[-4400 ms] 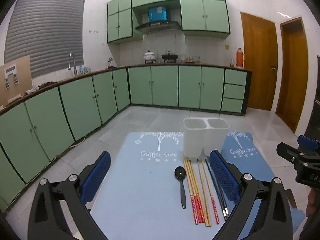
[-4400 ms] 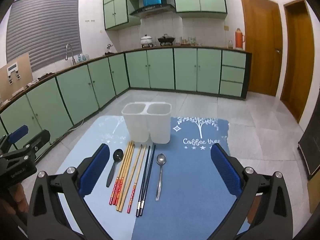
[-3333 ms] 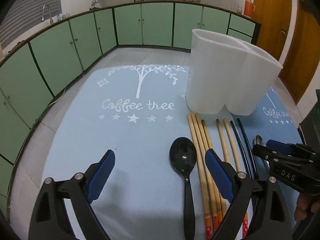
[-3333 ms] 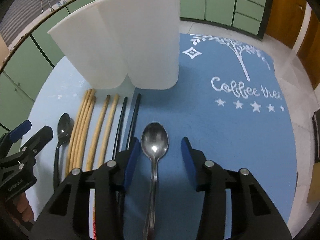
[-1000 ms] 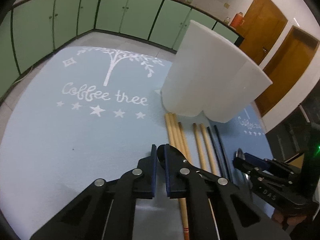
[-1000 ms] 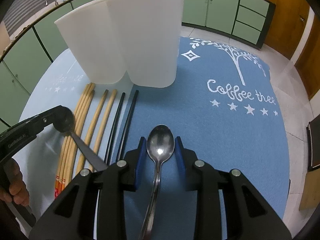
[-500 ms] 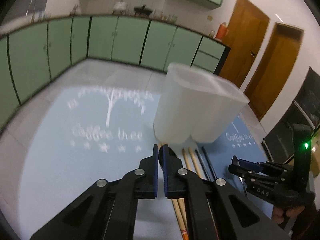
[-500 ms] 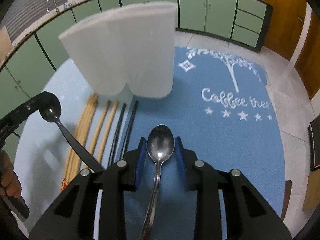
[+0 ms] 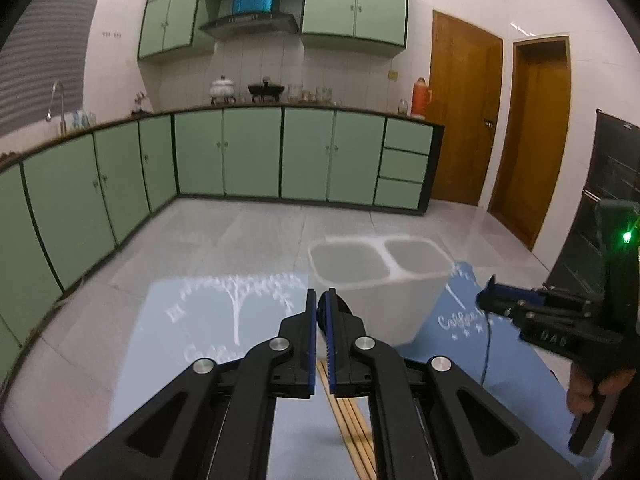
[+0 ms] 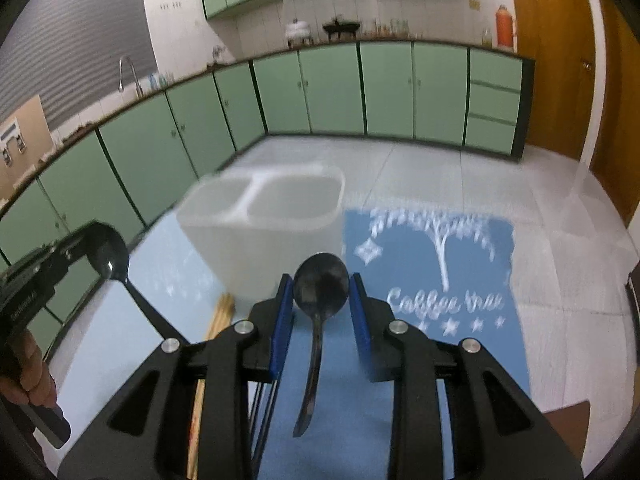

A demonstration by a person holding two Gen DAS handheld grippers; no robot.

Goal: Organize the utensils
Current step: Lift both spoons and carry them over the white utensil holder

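Observation:
My left gripper (image 9: 319,309) is shut on the black spoon (image 10: 107,257), held by its bowl in the air; the bowl edge (image 9: 345,306) peeks past the right finger. My right gripper (image 10: 321,285) is shut on the metal spoon (image 10: 320,285), gripped across its bowl, handle hanging down. The white two-compartment holder (image 9: 380,280) stands on the mat ahead of both grippers and shows in the right wrist view (image 10: 260,232) too. Wooden chopsticks (image 9: 352,412) lie on the mat below the left gripper.
Two blue "Coffee tree" mats (image 10: 436,280) cover the floor. Green cabinets (image 9: 248,156) run along the back and left walls. Wooden doors (image 9: 532,136) are at the right. Dark chopsticks (image 10: 262,408) lie under my right gripper.
Both grippers have lifted their spoons off the mat and risen higher. The holder's open top has come into view from above.

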